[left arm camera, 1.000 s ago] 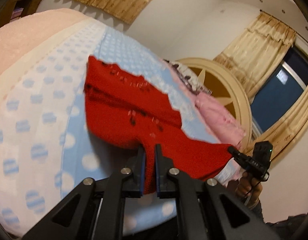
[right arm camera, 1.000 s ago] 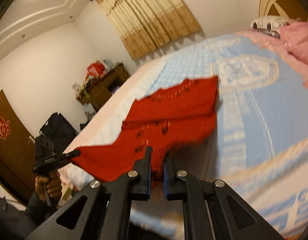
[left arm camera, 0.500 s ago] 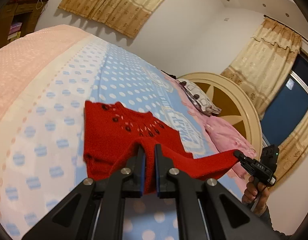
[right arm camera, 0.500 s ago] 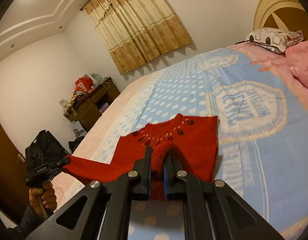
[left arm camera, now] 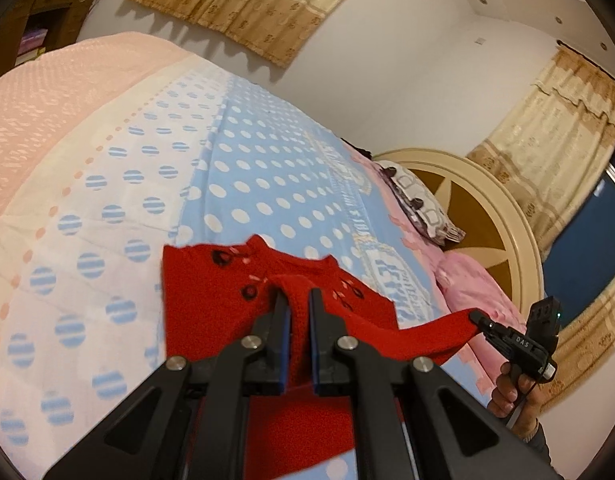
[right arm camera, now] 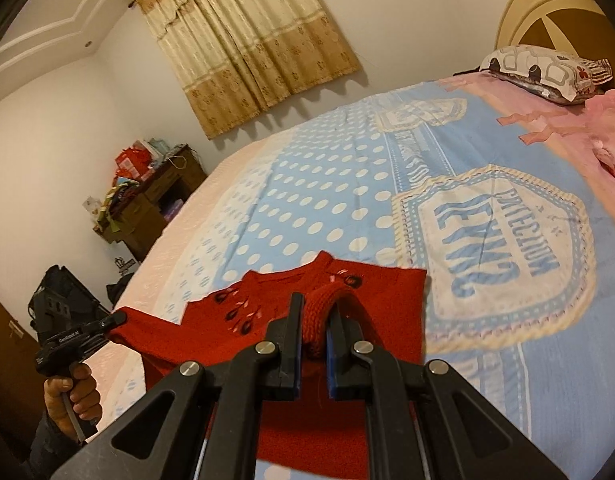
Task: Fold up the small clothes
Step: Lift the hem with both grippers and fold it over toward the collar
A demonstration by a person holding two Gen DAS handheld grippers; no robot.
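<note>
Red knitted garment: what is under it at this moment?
The red knitted garment lies partly on the blue polka-dot bedspread, which shows all around it. Left gripper and right gripper each pinch an edge. The bedspread beneath the garment is covered.

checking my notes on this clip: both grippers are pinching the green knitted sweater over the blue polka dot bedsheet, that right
Not quite: the knitted sweater is red, not green, as the right wrist view shows plainly. The rest holds: the left gripper and the right gripper are both shut on it, over the blue polka dot bedsheet.
</note>
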